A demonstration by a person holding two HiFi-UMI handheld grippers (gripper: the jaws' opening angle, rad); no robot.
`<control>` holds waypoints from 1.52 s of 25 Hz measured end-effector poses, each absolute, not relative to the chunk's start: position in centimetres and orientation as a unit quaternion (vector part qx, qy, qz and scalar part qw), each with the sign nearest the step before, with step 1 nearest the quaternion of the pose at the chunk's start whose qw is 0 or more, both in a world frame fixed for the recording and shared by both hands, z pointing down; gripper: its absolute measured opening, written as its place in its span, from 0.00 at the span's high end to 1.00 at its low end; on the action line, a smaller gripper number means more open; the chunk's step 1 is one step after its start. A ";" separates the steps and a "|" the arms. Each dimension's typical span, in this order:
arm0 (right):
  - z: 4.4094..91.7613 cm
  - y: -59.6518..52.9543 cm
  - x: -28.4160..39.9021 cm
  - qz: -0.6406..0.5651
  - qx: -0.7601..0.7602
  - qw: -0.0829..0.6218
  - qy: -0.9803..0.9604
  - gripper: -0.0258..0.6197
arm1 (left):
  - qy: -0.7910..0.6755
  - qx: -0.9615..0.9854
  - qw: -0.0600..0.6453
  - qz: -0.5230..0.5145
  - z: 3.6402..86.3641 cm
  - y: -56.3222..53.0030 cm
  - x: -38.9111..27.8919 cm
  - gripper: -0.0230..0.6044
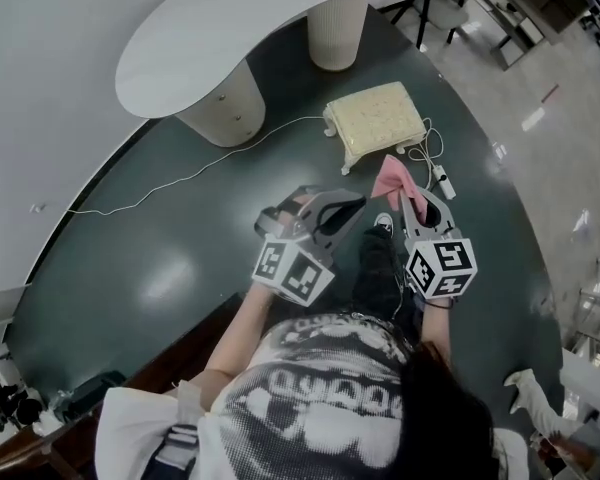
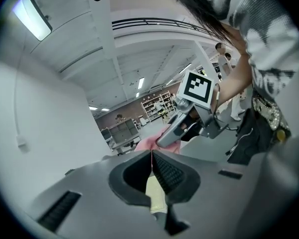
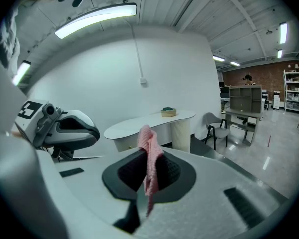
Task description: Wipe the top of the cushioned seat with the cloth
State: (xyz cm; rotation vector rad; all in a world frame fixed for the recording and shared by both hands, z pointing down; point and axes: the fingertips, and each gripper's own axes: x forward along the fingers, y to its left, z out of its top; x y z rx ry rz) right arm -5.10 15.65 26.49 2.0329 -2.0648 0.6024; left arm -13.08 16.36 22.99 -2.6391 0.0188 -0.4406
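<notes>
The cream cushioned seat (image 1: 375, 118) stands on the dark floor ahead of me, beside the white table. My right gripper (image 1: 412, 194) is held in the air short of the seat, shut on a pink cloth (image 1: 391, 179) that sticks out past its tips. In the right gripper view the cloth (image 3: 150, 156) hangs between the closed jaws of the right gripper (image 3: 148, 158). My left gripper (image 1: 356, 202) hovers level beside it, shut and empty. In the left gripper view the left gripper (image 2: 152, 156) has its jaws meeting in a line, with the cloth (image 2: 148, 143) beyond.
A white curved table (image 1: 230, 28) on two ribbed pedestals stands past the seat, with a bowl (image 3: 168, 112) on it. A white cable (image 1: 180, 180) and a power strip (image 1: 442, 180) lie on the floor. A chair (image 1: 435, 3) and desks stand at the far right.
</notes>
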 end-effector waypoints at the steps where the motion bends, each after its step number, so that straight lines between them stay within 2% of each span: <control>1: 26.7 15.2 -4.5 0.204 0.682 0.092 -0.696 0.94 | 0.010 -0.960 0.229 -0.163 23.1 15.9 -12.5 0.95; 7: 28.3 11.3 0.3 0.209 0.658 0.096 -0.717 0.94 | 0.050 -0.956 0.228 -0.176 24.3 11.4 -7.9 0.95; 21: 32.9 -0.6 16.5 0.225 0.550 0.141 -0.792 0.94 | 0.168 -0.934 0.234 -0.211 24.8 1.0 8.0 0.95; 38: 46.9 -11.7 16.0 0.265 0.470 0.212 -0.815 0.94 | 0.177 -0.907 0.238 -0.299 33.5 -5.2 6.9 0.95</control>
